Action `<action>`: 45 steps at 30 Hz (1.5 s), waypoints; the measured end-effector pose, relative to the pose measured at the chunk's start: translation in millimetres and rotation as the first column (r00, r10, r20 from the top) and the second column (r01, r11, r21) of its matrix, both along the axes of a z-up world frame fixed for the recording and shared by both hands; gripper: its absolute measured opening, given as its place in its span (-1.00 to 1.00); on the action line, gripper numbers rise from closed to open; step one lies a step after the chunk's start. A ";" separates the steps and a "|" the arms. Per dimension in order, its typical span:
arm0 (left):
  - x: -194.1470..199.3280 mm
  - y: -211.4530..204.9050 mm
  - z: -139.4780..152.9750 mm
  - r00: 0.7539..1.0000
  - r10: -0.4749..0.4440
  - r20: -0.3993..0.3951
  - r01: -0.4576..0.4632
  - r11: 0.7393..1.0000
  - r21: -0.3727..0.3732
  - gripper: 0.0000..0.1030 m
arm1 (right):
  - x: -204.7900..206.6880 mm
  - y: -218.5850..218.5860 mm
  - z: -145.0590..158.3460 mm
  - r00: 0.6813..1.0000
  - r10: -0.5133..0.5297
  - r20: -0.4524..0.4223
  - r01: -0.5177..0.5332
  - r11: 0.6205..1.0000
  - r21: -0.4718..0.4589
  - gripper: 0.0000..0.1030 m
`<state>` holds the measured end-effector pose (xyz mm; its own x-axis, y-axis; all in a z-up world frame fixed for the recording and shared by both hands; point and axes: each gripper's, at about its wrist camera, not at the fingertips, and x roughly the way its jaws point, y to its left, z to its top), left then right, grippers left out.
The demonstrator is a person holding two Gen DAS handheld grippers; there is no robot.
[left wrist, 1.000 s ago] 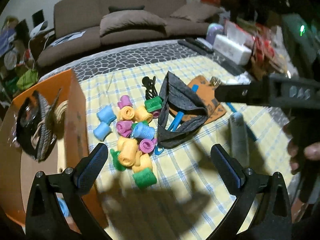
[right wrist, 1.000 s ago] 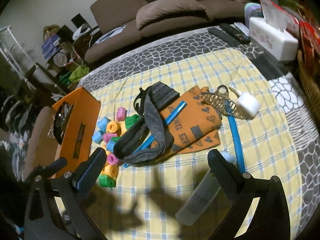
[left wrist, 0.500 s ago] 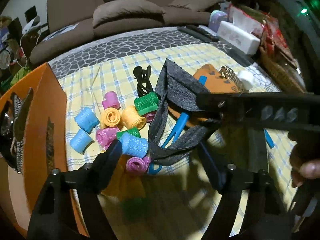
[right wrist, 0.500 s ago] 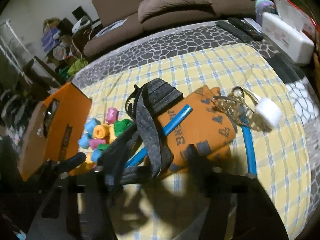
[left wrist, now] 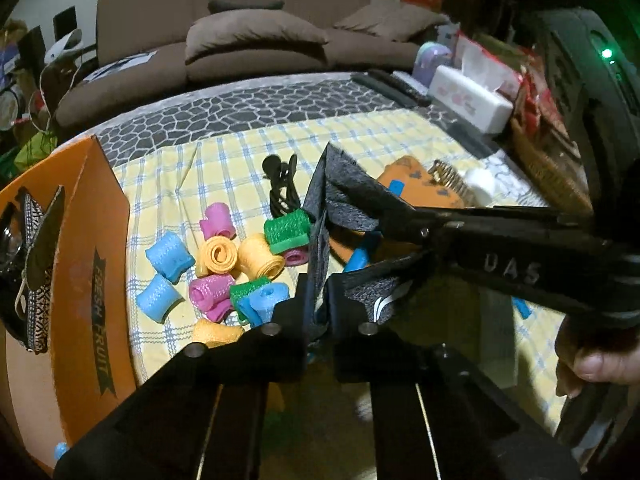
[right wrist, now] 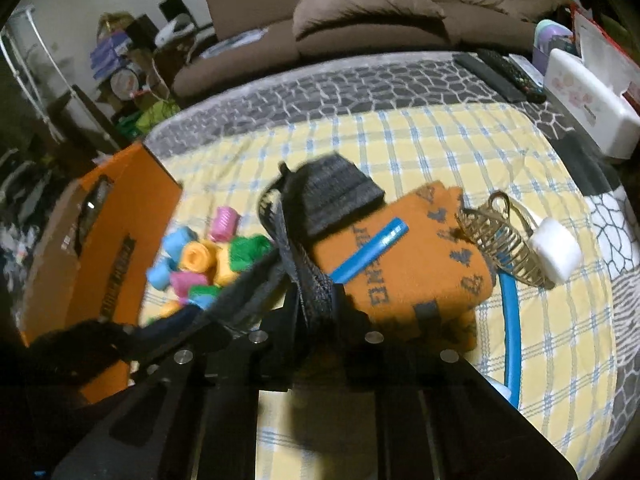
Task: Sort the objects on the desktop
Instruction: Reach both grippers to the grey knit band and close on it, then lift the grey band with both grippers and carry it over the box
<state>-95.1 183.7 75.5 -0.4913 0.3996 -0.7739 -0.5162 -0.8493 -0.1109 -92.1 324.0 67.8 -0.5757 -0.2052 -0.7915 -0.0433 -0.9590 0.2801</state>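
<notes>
Grey band (left wrist: 320, 216) pinched by left claw (left wrist: 318, 312) and right claw (right wrist: 318, 312), both closing.

Left tool (left wrist: 316, 312) and right tool (right wrist: 316, 312) closing, angled downward.

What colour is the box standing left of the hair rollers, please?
Orange box, clearest in the left wrist view.

The grey cloth (right wrist: 336, 196) and the curlers (right wrist: 200, 260) beside it are smeared by blur
</notes>
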 end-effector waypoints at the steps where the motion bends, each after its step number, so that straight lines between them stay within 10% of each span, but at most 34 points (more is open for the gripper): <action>1: 1.2 -2.2 5.7 1.000 -0.001 -0.005 0.001 1.000 0.020 -0.91 | -0.1 0.4 3.8 1.000 -0.002 -0.009 0.002 1.000 -0.013 -0.74; 21: 13.8 -106.3 121.7 0.995 0.049 -0.092 -0.012 0.929 0.371 -0.94 | 14.6 -47.8 136.6 0.937 0.038 -0.348 -0.171 0.916 -0.362 -0.76; 25: 26.4 -114.0 127.0 0.986 0.021 -0.165 0.041 0.930 0.364 -0.02 | 15.9 -68.9 164.0 0.915 0.048 -0.401 -0.214 0.900 -0.379 -0.76; 27: 30.1 -118.1 130.3 0.973 0.052 -0.227 0.026 0.944 0.329 0.11 | 16.1 -78.7 175.1 0.905 0.054 -0.422 -0.233 0.892 -0.386 -0.76; 32: 18.3 -138.7 128.5 0.971 0.101 -0.217 -0.023 0.941 0.337 0.07 | 17.0 -114.4 192.8 0.888 0.093 -0.451 -0.288 0.876 -0.387 -0.76; 35: 6.2 -151.0 123.3 0.976 0.121 -0.180 -0.052 0.937 0.345 -0.84 | 16.0 -134.6 196.2 0.881 0.122 -0.458 -0.314 0.874 -0.371 -0.76; 45: -30.7 -226.7 112.6 0.957 0.272 -0.099 -0.211 0.890 0.405 -0.86 | -20.6 -197.1 182.4 0.870 0.222 -0.440 -0.390 0.856 -0.340 -0.76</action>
